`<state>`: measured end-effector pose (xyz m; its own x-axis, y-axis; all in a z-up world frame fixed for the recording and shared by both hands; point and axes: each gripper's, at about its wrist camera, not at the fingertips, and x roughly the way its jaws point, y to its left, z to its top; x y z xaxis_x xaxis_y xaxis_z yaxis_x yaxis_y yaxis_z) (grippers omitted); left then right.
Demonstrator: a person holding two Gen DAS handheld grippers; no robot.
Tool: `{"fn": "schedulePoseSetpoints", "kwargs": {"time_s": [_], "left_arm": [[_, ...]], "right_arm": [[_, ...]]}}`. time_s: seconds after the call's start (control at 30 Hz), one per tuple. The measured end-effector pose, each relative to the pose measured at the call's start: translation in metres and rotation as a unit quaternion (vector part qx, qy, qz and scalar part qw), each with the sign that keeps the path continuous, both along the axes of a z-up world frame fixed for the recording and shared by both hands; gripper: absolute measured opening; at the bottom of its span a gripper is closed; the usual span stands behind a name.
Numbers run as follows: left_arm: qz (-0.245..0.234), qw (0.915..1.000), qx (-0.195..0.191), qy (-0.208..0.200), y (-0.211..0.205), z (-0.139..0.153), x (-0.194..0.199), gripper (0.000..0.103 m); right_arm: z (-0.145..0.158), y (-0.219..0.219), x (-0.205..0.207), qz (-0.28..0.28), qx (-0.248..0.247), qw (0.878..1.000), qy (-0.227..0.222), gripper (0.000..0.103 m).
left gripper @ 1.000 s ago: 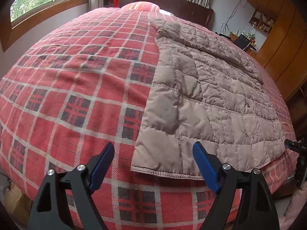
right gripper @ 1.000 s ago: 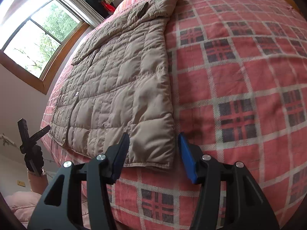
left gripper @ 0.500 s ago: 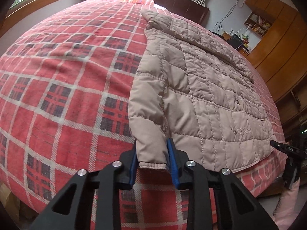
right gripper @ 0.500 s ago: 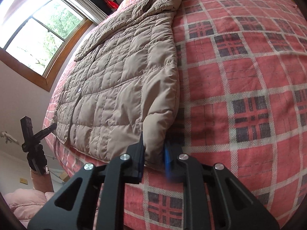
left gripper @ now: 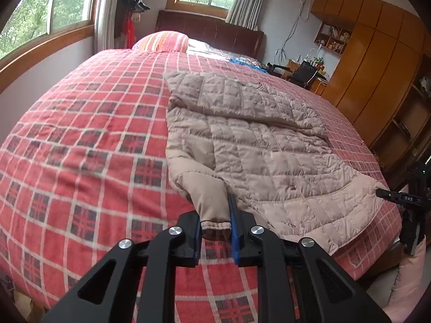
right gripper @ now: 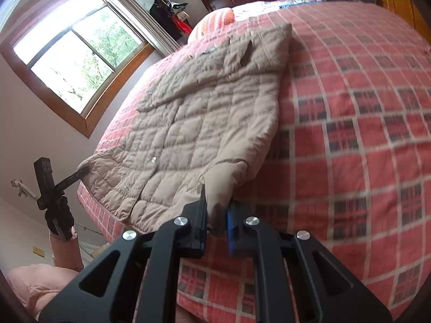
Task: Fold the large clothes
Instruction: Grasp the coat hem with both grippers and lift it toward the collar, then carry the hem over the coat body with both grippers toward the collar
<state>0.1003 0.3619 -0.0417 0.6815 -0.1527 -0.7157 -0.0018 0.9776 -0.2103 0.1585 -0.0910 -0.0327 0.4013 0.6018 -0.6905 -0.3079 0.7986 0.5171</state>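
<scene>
Left gripper (left gripper: 215,228) and right gripper (right gripper: 216,224) each clamp a cuff of the jacket (left gripper: 256,145); your shallow bites risk slipping under its weight.

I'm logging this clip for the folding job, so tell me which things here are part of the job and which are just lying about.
Part of the job:
- beige quilted jacket, spread on the plaid bedspread
- left gripper, shut on a sleeve cuff
- right gripper, shut on the other sleeve

Just lying about:
- striped pillow
- blue item near the headboard
- desk chair
</scene>
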Motion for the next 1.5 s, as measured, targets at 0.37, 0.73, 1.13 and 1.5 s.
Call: {"fn": "schedulePoseSetpoints", "kwargs": {"time_s": [0.37, 0.73, 1.13, 1.5], "left_arm": [[0.037, 0.9991, 0.006, -0.019, 0.021, 0.023, 0.103, 0.017], [0.081, 0.9952, -0.006, 0.054, 0.050, -0.029, 0.209, 0.017], [0.089, 0.9899, -0.028, 0.107, 0.065, -0.076, 0.249, 0.019], [0.076, 0.9915, -0.080, 0.068, 0.081, -0.034, 0.212, 0.057]], "right_arm": [[0.030, 0.004, 0.093, -0.032, 0.002, 0.999, 0.013, 0.010], [-0.007, 0.013, 0.205, -0.067, 0.008, 0.993, 0.095, 0.010], [-0.064, 0.012, 0.253, -0.084, 0.020, 0.982, 0.166, 0.011], [-0.012, -0.016, 0.207, -0.076, 0.027, 0.993, 0.086, 0.062]]}}
